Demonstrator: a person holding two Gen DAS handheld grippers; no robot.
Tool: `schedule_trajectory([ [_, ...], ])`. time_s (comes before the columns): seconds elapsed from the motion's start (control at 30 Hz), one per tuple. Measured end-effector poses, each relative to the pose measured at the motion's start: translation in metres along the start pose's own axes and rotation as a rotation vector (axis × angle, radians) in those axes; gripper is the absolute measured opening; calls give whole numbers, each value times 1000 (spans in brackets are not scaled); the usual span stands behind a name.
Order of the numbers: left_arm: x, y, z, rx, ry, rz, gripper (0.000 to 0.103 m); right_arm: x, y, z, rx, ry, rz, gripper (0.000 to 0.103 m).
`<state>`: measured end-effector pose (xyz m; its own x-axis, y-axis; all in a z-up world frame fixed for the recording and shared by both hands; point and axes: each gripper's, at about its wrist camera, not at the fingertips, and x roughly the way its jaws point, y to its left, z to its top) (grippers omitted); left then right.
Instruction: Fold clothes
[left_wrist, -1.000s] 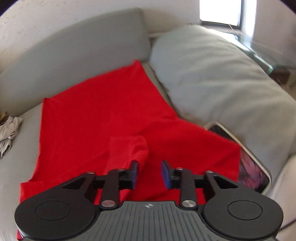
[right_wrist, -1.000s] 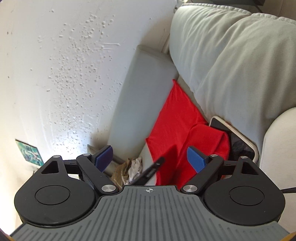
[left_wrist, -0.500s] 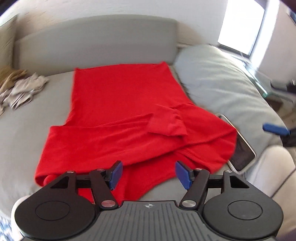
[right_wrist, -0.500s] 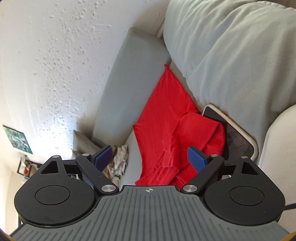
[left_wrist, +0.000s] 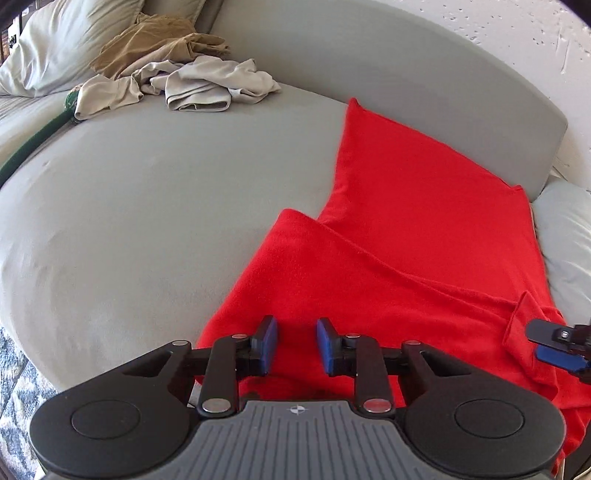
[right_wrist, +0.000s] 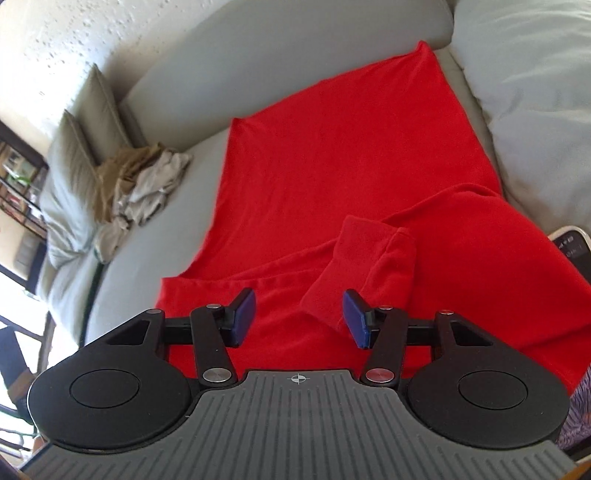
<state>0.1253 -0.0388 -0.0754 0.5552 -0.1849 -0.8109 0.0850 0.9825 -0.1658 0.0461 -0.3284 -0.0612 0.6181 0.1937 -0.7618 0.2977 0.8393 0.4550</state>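
Your red garment (left_wrist: 424, 236) lies partly folded on the grey sofa (left_wrist: 147, 192). Beyond it sits a heap of crumpled clothes (left_wrist: 177, 79); a tablet (right_wrist: 570, 245) peeks out beside it. Both your left hand-held gripper (left_wrist: 296, 345) and right hand-held gripper (right_wrist: 298, 318) are closing, pinching nothing yet.

A grey sofa seat (left_wrist: 147, 206) carries a spread red garment (left_wrist: 424, 229) — and crumpled pale clothes (left_wrist: 199, 85).

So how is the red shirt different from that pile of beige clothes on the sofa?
The red shirt is bright red, but the pile of beige clothes is tan and cream. The red shirt lies spread out with a sleeve folded across it, while the pile of beige clothes is crumpled in a heap. The red shirt is under both grippers; the pile sits far back by the cushions. Both rest on the grey sofa.
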Motion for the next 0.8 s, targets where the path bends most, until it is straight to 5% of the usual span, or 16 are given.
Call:
schedule_trajectory([
  [0.1,0,1,-1,11,-2,-10,25,22,10,0,-68,26,-77,58],
  [0.17,2,3,-2,13,0,-19,26,31,21,-3,-145,42,-108,78],
  [0.23,5,5,-3,14,1,-28,26,36,35,-11,-247,50,-152,82],
  [0.33,5,11,-3,-10,7,-51,26,36,46,-23,-351,13,-249,60],
  [0.4,5,12,-3,-13,10,-57,27,26,34,-17,-262,-18,-234,40],
  [0.47,6,11,-3,-15,14,-58,27,12,15,-8,-148,-50,-224,8],
  [0.7,5,10,-3,-11,15,-55,27,-50,-52,-7,105,-184,-269,8],
  [0.8,4,6,-3,15,12,-38,28,-56,-74,-19,171,-170,-286,9],
])
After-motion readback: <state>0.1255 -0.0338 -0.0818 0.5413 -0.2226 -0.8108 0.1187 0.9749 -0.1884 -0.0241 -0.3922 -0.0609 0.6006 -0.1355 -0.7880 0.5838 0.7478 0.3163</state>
